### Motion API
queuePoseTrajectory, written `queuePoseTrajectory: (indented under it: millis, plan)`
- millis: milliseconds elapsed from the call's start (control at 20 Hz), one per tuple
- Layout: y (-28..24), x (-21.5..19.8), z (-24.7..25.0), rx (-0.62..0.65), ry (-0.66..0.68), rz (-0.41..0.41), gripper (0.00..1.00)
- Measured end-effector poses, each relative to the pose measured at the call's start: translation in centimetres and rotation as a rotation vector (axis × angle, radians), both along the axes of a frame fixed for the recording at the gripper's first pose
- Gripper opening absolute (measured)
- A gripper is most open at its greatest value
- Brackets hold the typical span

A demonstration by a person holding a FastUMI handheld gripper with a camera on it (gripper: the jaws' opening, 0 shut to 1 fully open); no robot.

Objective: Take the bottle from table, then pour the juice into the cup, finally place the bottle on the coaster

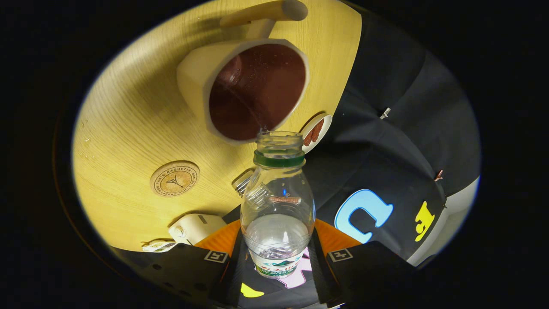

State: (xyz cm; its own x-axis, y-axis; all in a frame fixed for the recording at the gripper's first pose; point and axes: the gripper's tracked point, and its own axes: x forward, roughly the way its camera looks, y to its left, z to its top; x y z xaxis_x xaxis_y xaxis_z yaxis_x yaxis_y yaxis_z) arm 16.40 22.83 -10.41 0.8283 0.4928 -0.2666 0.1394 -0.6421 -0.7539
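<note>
Clear bottle clamped between both fingers of gripper, uncapped, mouth just at rim of cup. Dark juice inside cup. Round coaster on wooden table, near cup, well apart from bottle.

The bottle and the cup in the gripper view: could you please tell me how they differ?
The bottle is clear plastic with a narrow green-ringed neck; the cup is opaque cream with a wide mouth and dark red inside. The bottle sits gripped between the gripper fingers; the cup stands on the table beyond them. The cup has a wooden handle; the bottle has none. Both are open-topped.
</note>
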Motion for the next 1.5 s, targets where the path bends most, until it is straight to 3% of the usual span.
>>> queuePoseTrajectory:
  millis: [850,1500]
  plan:
    - [1.7,-0.9,2.1,-0.054,-0.050,0.086,0.69]
    - [0.9,-0.4,2.0,-0.044,-0.047,0.055,0.69]
